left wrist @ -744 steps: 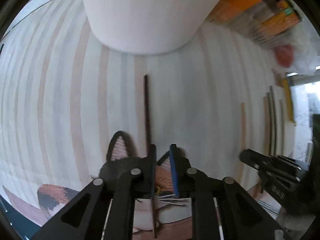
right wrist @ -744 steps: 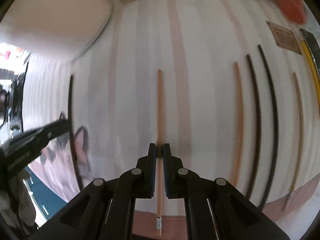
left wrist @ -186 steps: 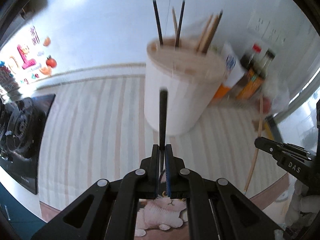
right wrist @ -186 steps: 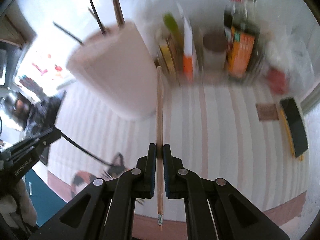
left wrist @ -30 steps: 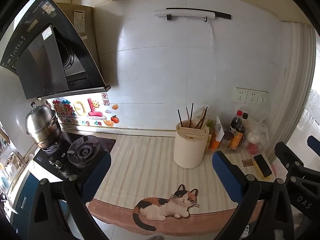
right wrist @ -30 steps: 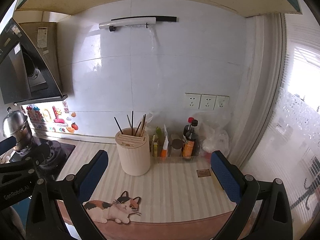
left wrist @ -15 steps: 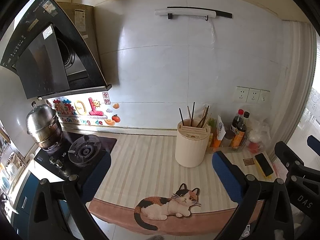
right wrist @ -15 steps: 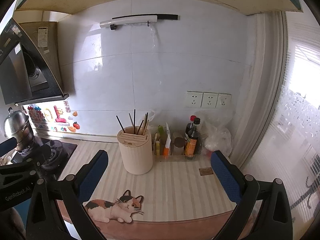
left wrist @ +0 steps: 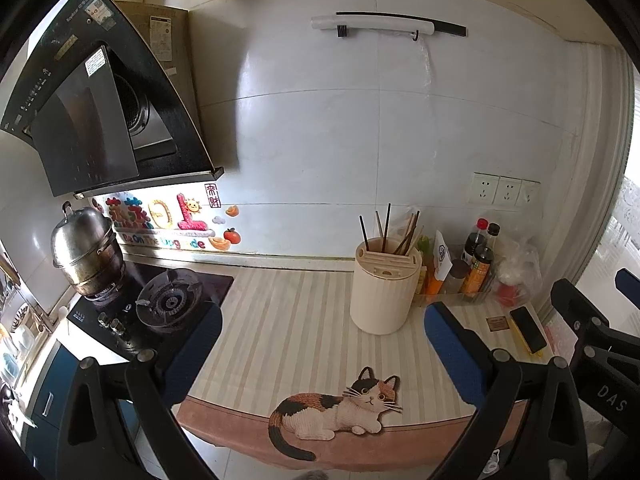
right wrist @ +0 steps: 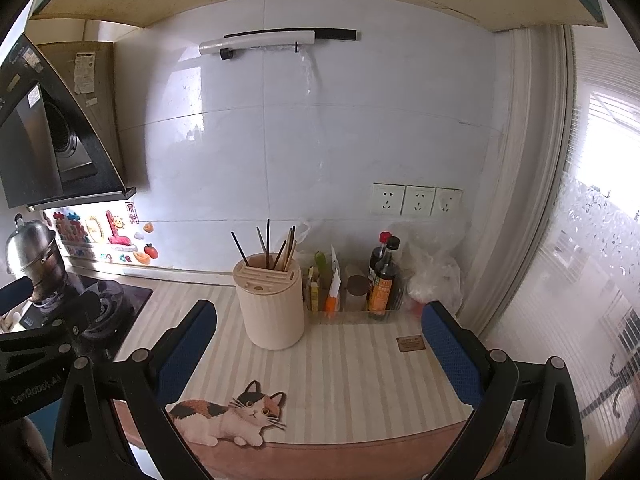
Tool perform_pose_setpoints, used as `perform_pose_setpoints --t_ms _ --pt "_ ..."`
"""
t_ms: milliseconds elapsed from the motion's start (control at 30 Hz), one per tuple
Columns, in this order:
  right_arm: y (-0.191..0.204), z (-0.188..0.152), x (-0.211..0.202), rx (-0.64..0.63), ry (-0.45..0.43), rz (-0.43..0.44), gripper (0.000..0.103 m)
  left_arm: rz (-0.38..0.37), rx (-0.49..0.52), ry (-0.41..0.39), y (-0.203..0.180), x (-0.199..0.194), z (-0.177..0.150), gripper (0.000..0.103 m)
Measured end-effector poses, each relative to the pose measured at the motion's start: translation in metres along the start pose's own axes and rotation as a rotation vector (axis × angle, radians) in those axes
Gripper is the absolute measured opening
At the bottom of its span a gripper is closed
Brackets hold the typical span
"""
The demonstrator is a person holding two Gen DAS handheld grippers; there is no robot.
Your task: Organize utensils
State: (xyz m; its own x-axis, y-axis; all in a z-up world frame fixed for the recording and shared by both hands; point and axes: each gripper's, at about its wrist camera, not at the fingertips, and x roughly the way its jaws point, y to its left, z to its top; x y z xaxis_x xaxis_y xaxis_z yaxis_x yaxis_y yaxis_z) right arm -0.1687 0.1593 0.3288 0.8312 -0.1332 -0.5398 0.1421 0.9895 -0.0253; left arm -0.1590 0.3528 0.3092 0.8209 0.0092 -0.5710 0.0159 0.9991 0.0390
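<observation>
Above a striped countertop mat (left wrist: 304, 320), the left gripper (left wrist: 320, 344) hangs level, jaws spread wide and empty, facing the wall. Chopsticks (left wrist: 390, 230) stand upright in a cream holder (left wrist: 382, 292) at mid-counter, beside sauce bottles (right wrist: 384, 276). Further right, the right gripper (right wrist: 320, 340) mirrors that pose, equally agape, its body lettered "DAS"; the left one's reads "GenRobot.AI".
</observation>
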Motion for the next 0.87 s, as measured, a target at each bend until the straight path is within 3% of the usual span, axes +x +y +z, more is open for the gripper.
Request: perform_pose_setpoints --t_ms 867 --pt "-0.0005 0.0016 0.0043 0.001 -0.001 0.003 0.103 -0.004 -0.011 0.018 0.0031 0.0087 0.0018 0.103"
